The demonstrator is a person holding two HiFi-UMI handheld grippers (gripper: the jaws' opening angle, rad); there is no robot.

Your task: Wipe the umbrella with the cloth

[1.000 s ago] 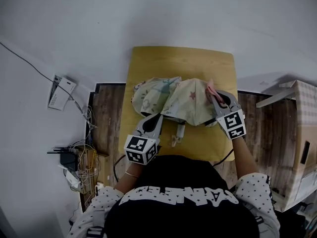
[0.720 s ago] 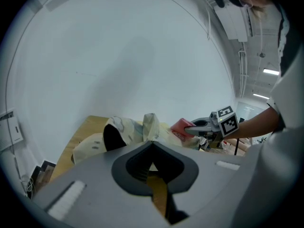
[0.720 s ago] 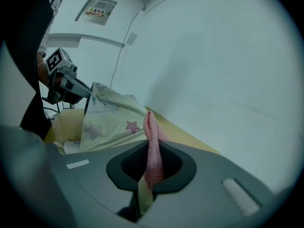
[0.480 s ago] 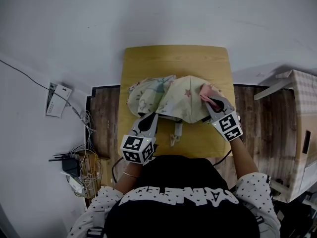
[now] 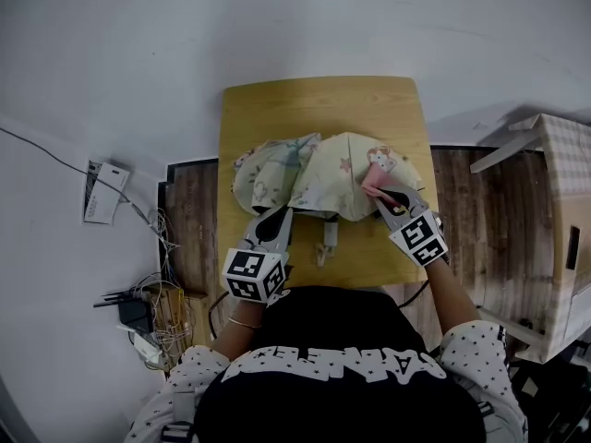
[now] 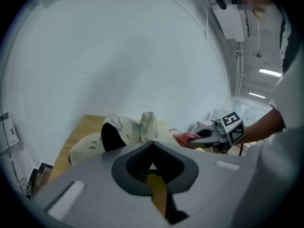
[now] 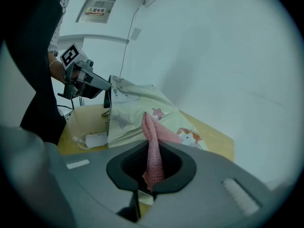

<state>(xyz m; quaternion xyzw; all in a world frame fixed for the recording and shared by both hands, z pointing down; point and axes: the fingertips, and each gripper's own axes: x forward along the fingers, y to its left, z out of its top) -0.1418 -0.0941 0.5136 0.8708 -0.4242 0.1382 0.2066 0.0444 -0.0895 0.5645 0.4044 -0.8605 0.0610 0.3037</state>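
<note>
So the umbrella [image 5: 319, 178] lies half-open on the counter [image 5: 314, 109], with its canopy bunched up and the handle end pointing back at the person. Left tool [image 5: 281, 214] is clamped tight on the near edge of the canopy, pinning it. Right tool [image 5: 386, 197] is closed on the pink cloth [image 5: 379, 166], and the cloth's loose end rests on the right-hand panel by the cartoon print.

My take on doing this wipe well: press the cloth flat on the fabric instead of dragging just a corner. Run it along the panel from the top toward the rim. Let the left tool pull the canopy taut so it doesn't ruck up under the stroke. Loose folds will probably just slide along with the cloth.
</note>
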